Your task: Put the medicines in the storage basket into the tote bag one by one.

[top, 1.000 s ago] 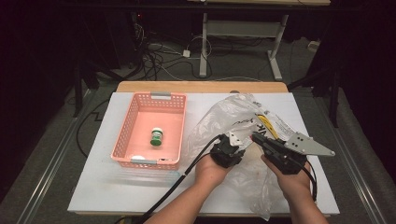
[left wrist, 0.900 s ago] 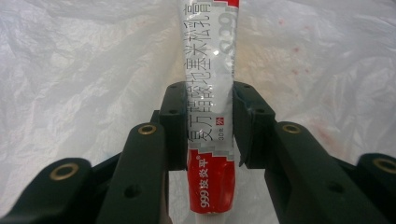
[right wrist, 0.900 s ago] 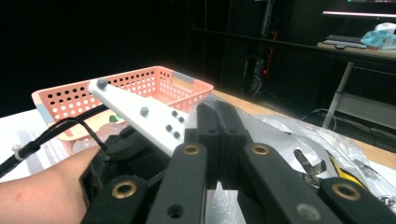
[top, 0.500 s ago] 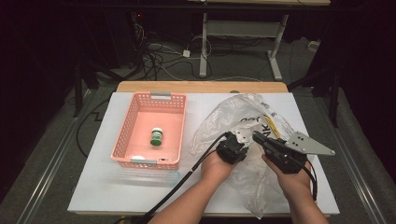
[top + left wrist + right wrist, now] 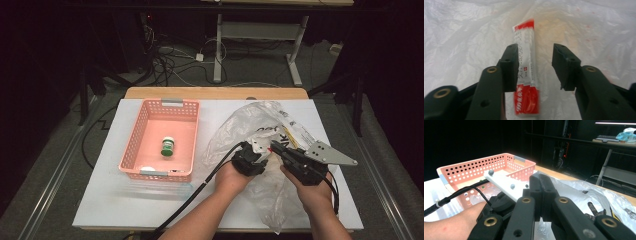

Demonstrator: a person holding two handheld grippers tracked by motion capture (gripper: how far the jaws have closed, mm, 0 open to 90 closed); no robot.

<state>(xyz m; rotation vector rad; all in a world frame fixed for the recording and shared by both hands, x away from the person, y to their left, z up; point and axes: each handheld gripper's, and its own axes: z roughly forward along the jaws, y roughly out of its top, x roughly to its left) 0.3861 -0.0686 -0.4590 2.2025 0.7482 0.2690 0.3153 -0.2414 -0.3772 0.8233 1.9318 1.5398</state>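
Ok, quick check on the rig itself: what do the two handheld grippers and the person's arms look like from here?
Both grippers are black. The left gripper has two blocky black jaws with brass-coloured pivot bushings, and a black cable trails from it. The right gripper has the same brass-ringed links and carries a grey three-cornered plate on top. The forearms are bare, no sleeves or gloves.

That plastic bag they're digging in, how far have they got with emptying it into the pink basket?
One green-capped bottle already lies in the pink basket. In hand: the left gripper is inside the plastic bag, its jaws just opened wider around a red-and-white sachet, not pressing it. The right gripper is shut, seemingly pinching the bag. The sachet is not yet gripped or moved to the basket.
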